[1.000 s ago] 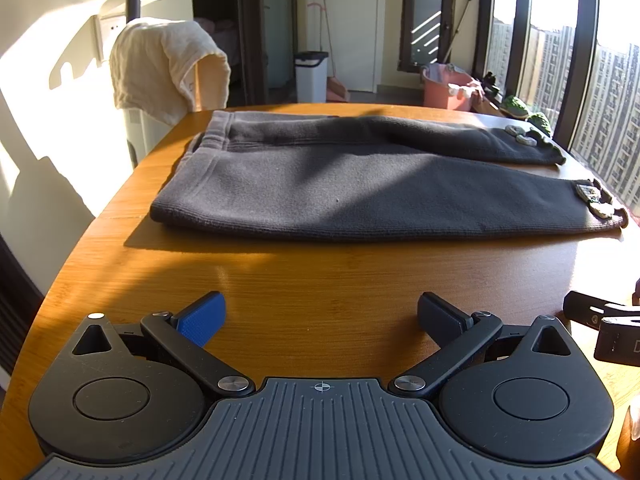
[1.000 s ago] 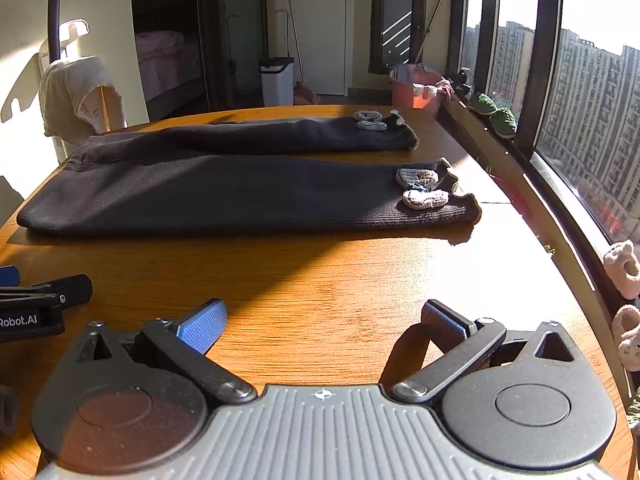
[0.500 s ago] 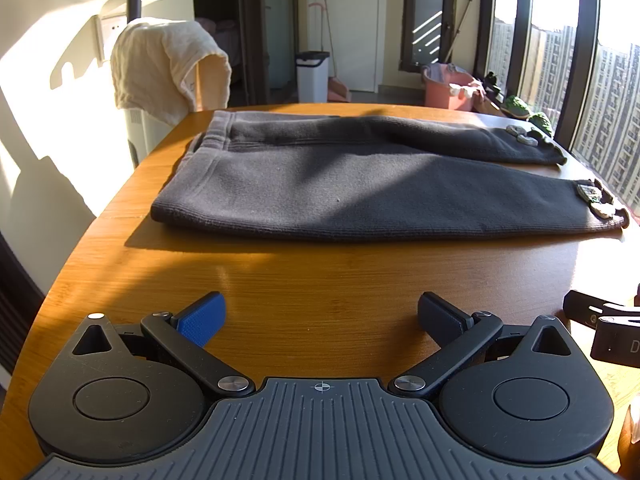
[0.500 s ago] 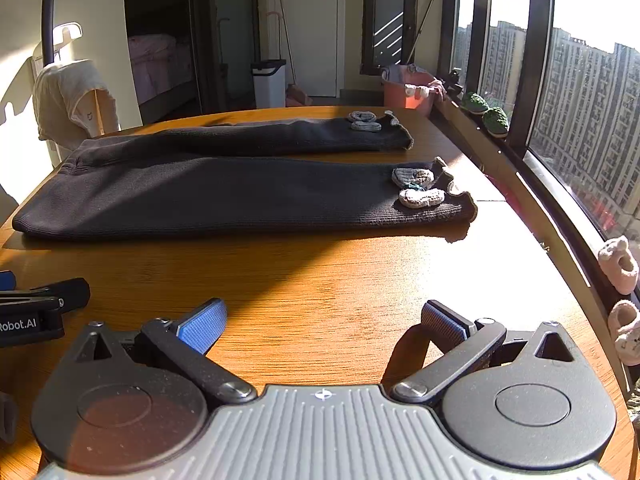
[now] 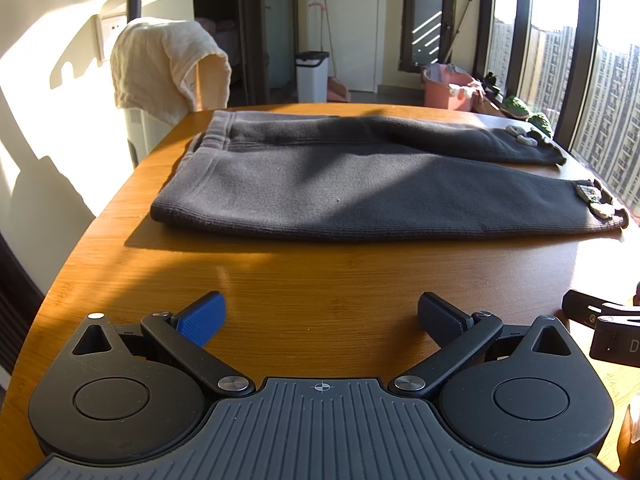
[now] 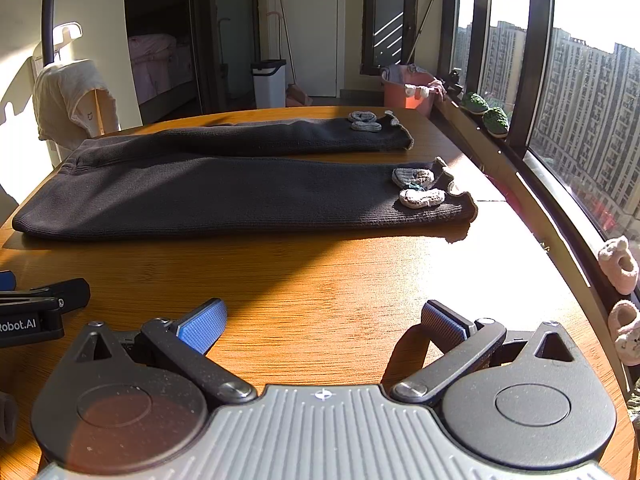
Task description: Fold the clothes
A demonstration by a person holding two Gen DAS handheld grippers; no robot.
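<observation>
Trousers (image 5: 360, 188), dark grey knit, laid flat across the far half of a wooden table (image 5: 320, 280); waistband toward the left, two legs running right, small cloth patches (image 6: 420, 188) near each cuff. Surroundings: cream towel (image 5: 160, 64) draped over a white stand beyond the table's left corner; white bin (image 5: 312, 76) and pink tub (image 5: 444, 84) on the floor behind; green slippers (image 6: 484, 110) and pink slippers (image 6: 620, 268) along the window sill. Bare tabletop lies between both tools and the trousers. Left gripper (image 5: 320, 316): jaws spread wide, holding nothing, low over the near table edge. Right gripper (image 6: 322, 320): jaws spread wide, holding nothing, just beside the left one.
</observation>
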